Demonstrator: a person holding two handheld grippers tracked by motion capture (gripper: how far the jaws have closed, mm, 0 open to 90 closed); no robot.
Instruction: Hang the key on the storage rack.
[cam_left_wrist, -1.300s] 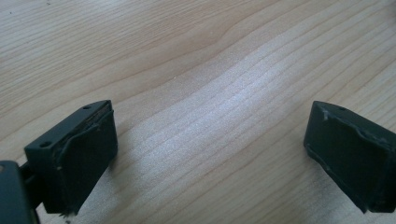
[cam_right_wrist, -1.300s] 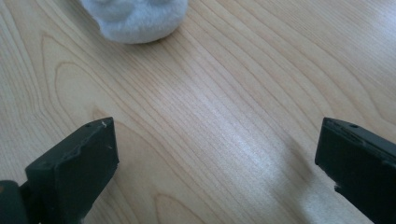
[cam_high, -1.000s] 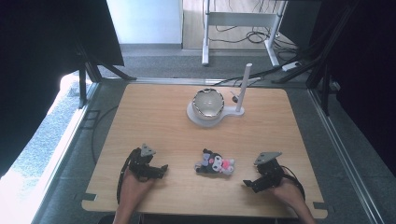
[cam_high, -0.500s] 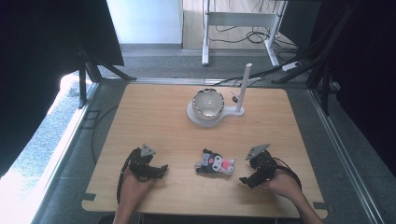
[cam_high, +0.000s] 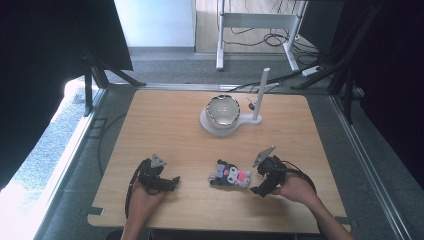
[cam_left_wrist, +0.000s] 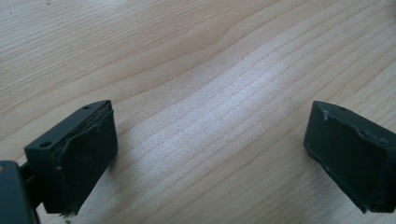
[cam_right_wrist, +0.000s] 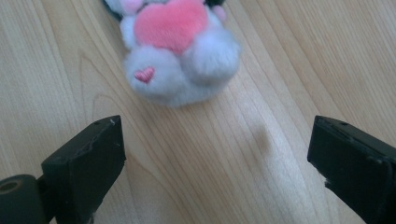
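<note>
A small plush toy, black, white and pink, lies on the wooden table near the front. In the right gripper view its white body with a pink heart lies just ahead of the jaws. My right gripper sits just right of the toy, open, jaws wide apart with bare wood between them. My left gripper rests at the front left, open too, with only tabletop between its jaws.
A shiny bowl stands on a white base with an upright white post at the table's back middle. Cables trail from both grippers. Dark curtains and a metal frame border the table.
My right gripper has moved left towards the plush toy and tilted down at it. The left gripper has stayed put.
</note>
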